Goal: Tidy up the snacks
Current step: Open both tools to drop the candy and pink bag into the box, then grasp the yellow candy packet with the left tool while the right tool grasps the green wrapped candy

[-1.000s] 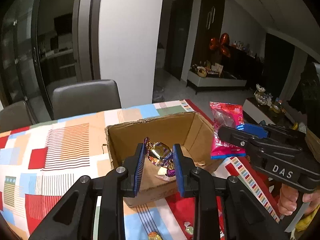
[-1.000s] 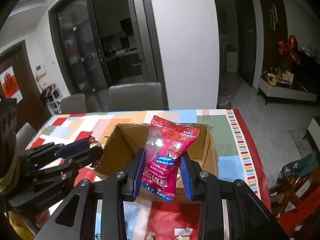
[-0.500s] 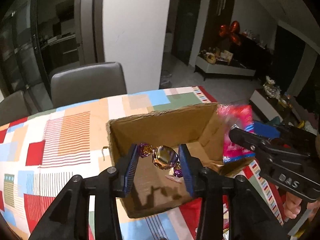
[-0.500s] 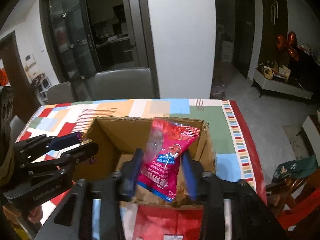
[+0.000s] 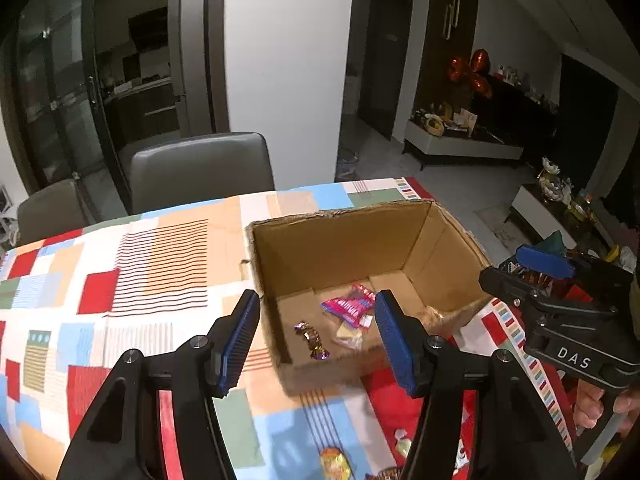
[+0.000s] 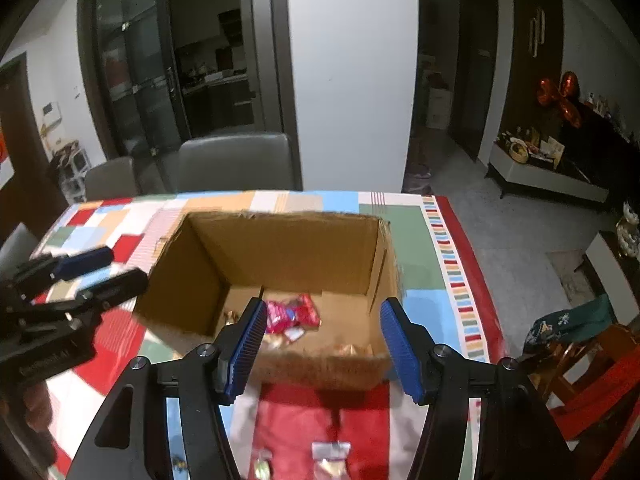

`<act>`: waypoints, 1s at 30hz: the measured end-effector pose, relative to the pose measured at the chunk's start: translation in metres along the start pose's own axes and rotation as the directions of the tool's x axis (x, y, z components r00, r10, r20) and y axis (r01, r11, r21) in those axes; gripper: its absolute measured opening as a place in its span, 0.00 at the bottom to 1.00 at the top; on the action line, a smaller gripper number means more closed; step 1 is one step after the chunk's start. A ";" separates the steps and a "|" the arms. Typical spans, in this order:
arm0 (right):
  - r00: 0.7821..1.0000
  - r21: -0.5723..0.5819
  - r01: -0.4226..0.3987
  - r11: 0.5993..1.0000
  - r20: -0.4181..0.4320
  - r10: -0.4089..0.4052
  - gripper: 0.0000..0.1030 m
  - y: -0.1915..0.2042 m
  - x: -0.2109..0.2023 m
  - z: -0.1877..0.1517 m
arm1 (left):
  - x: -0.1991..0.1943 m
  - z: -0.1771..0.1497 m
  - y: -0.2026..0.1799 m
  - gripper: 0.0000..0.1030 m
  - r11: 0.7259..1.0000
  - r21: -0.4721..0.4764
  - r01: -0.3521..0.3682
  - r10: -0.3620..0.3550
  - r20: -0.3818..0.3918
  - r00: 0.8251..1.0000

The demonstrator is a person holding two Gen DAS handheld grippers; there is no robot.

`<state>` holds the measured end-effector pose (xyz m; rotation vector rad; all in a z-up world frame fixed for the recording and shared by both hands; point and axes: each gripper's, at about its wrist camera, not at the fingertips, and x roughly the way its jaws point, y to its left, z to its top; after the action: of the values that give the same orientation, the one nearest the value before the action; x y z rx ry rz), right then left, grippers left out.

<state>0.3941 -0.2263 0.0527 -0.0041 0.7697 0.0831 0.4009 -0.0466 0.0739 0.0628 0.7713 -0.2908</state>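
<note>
So both grippers are parked over the near edge of the cardboard box (image 5: 340, 240), and neither has anything in it. The left gripper (image 5: 316, 336) has its fingers spreading apart with only air between them, same story for the right gripper (image 6: 322, 344): opening, nothing between the blue pads. The snacks are down on the box floor: a pink packet (image 5: 348, 306) around the middle, and a purple-gold wrapped candy (image 5: 312, 340) just near-left of it. From the right wrist view the pink packet (image 6: 292, 314) sits toward the near wall.

What I'd worry about from here:

- The box looks light and nearly empty. The fingers hang right by the near rim, so pulling back low could clip the wall and shove or tip the whole thing across the bench (image 5: 160, 264).
- More loose snacks lie on the near part of the bench, like a yellow wrapped candy (image 5: 336, 464) and a small clear packet (image 6: 330, 450). They're flat and small, so the fingers might skid off the slick tablecloth or bunch it up and drag the box along.
- Both grippers are working the same tight patch. Reaching for the same sweets at once could knock them together.
- The near wall looks blurry and a bit crumpled in the pictures, can't tell how sturdy it is.
</note>
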 end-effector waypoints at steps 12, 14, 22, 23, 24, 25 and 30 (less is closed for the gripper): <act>0.999 -0.034 -0.048 0.998 -0.010 0.047 0.58 0.017 -0.037 -0.039 | -0.044 -0.045 -0.009 0.62 1.000 0.026 0.001 -0.001 -0.005 1.000; 0.998 -0.045 -0.057 0.997 -0.007 0.056 0.58 0.022 -0.042 -0.049 | -0.049 -0.053 -0.010 0.62 0.999 0.033 0.000 0.000 -0.002 1.000; 0.998 -0.102 -0.065 0.993 0.007 0.066 0.58 0.039 -0.050 -0.081 | -0.059 -0.087 -0.009 0.62 0.998 0.060 0.006 -0.007 0.017 1.000; 0.998 -0.111 -0.066 0.992 0.010 0.067 0.58 0.040 -0.050 -0.084 | -0.060 -0.090 -0.008 0.62 0.998 0.063 0.007 -0.008 0.019 1.000; 0.998 -0.118 -0.066 0.991 0.013 0.068 0.58 0.042 -0.051 -0.089 | -0.060 -0.095 -0.009 0.61 0.998 0.065 0.006 -0.008 0.023 1.000; 0.997 -0.122 -0.068 0.990 0.015 0.070 0.58 0.044 -0.052 -0.091 | -0.061 -0.098 -0.009 0.61 0.998 0.068 0.008 -0.009 0.022 1.000; 0.996 -0.133 -0.087 0.987 0.015 0.090 0.58 0.050 -0.052 -0.108 | -0.059 -0.119 -0.011 0.61 0.996 0.083 0.018 -0.019 0.021 1.000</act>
<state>0.2779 -0.1842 0.0129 -0.0949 0.7421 0.2180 0.2776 -0.0240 0.0301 0.1303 0.7382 -0.3406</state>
